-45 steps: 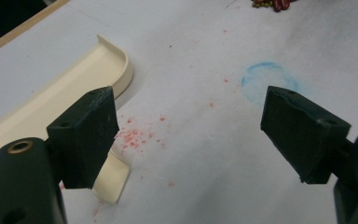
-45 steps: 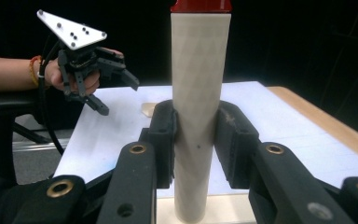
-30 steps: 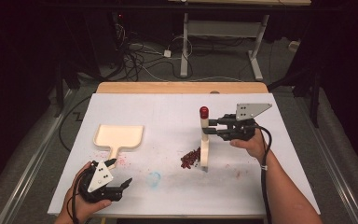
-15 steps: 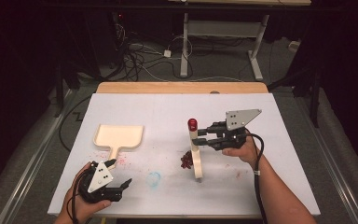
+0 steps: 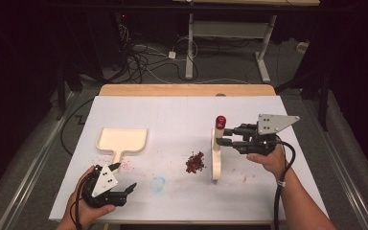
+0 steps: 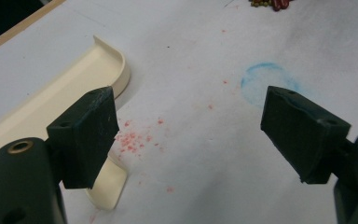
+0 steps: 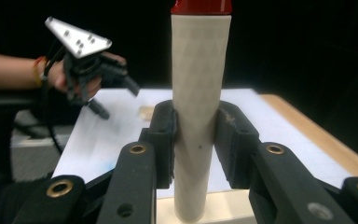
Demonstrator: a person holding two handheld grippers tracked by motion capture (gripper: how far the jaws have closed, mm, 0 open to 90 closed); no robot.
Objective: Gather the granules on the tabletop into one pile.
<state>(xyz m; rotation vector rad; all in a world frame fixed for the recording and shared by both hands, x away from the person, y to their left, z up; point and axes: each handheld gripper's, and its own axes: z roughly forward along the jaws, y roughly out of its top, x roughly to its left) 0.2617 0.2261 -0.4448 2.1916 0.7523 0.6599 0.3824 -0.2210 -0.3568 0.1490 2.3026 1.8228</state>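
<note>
Right of the red crumbs [image 5: 194, 162], the right hand-held gripper [image 5: 226, 136] clamps an upright brush handle [image 5: 217, 133], red cap up.

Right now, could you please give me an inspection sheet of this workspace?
Surface: white table top, stained with red specks and a faint blue ring.
Job's things: cream brush with red-capped handle, standing upright beside a pile of dark red bits; cream dustpan lying flat at left.
Clutter: nothing seen beyond the scattered specks.
Grippers: right claw shut on the brush handle; left claw open, holding nothing, near the dustpan's handle.
Cables: one trails from the right claw along the forearm; more lie on the floor.
Surroundings: dark room, desk legs behind.
</note>
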